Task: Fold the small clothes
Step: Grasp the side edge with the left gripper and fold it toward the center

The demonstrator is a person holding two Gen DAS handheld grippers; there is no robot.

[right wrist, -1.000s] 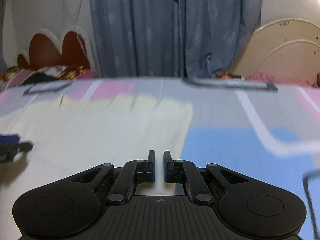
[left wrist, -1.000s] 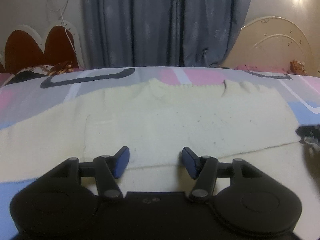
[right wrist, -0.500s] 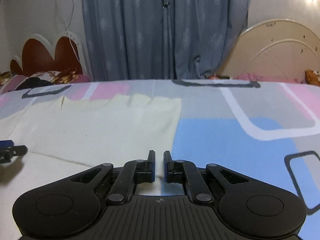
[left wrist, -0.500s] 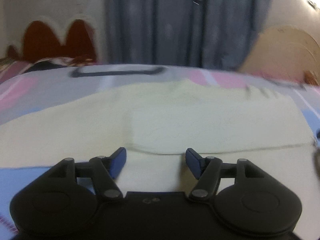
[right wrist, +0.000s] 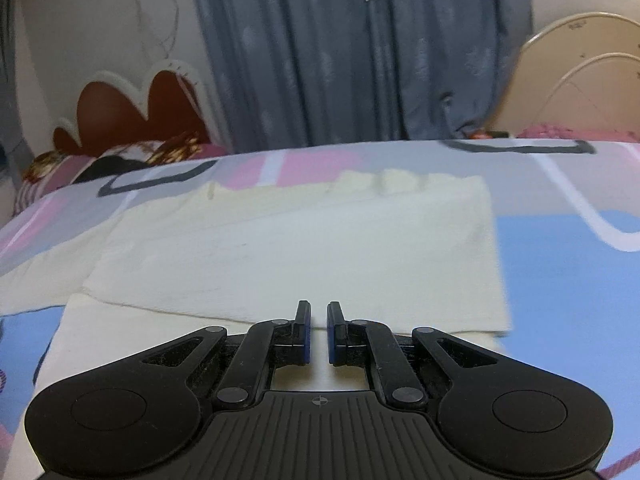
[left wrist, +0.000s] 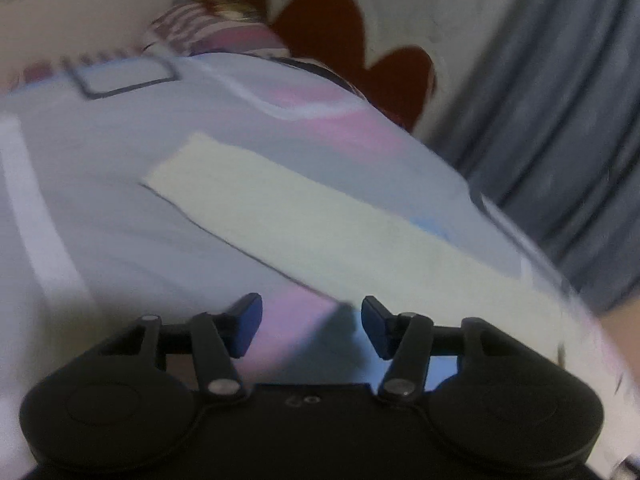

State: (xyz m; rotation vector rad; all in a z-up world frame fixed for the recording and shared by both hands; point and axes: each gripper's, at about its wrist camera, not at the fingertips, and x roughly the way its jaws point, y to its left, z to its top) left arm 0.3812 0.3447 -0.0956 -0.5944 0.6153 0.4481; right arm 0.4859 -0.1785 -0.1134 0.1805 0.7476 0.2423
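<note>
Swinging left and rolling, my left gripper (left wrist: pixel 311 326) now looks down a long cream strip, seemingly the sleeve (left wrist: pixel 280 216), instead of the garment (right wrist: pixel 304 248) body. Its jaws have just been narrowing, nothing between them. My right gripper (right wrist: pixel 318 330) hovers closed and empty at the garment's near edge on the bed (right wrist: pixel 560 280). My worry: grabbing the sleeve this blurred, I could pinch bedsheet too or drag the fold askew.
</note>
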